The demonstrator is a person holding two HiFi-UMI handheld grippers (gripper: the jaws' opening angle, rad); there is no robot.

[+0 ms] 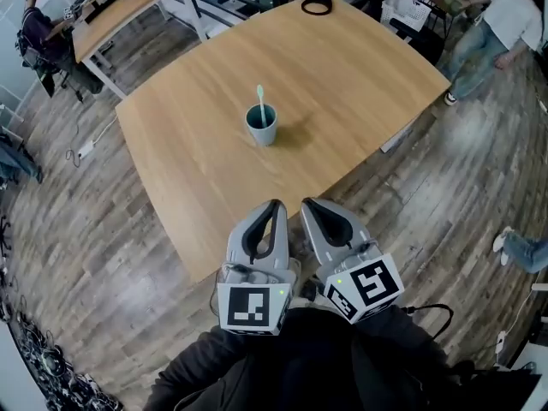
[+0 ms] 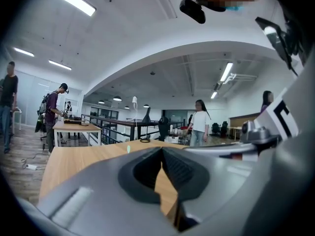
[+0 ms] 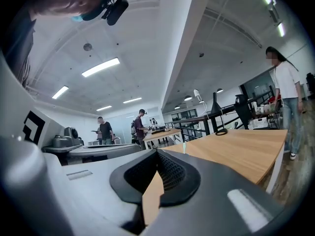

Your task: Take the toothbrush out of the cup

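Note:
A teal cup (image 1: 262,127) stands upright near the middle of the wooden table (image 1: 342,84), with a pale green toothbrush (image 1: 260,101) sticking out of it, head up. My left gripper (image 1: 276,204) and right gripper (image 1: 306,204) hover side by side at the table's near edge, well short of the cup. Both are shut with nothing between the jaws. In the left gripper view the left gripper (image 2: 161,149) points along the tabletop and only the toothbrush (image 2: 128,149) head shows above it. The right gripper (image 3: 157,152) also hides the cup, with the toothbrush (image 3: 184,148) tip just visible.
A black cable ring (image 1: 317,4) lies at the table's far edge. A person (image 1: 38,32) sits at a second desk (image 1: 120,7) at the far left, and another person (image 1: 505,20) stands at the far right beside a white basket (image 1: 404,11). Wood floor surrounds the table.

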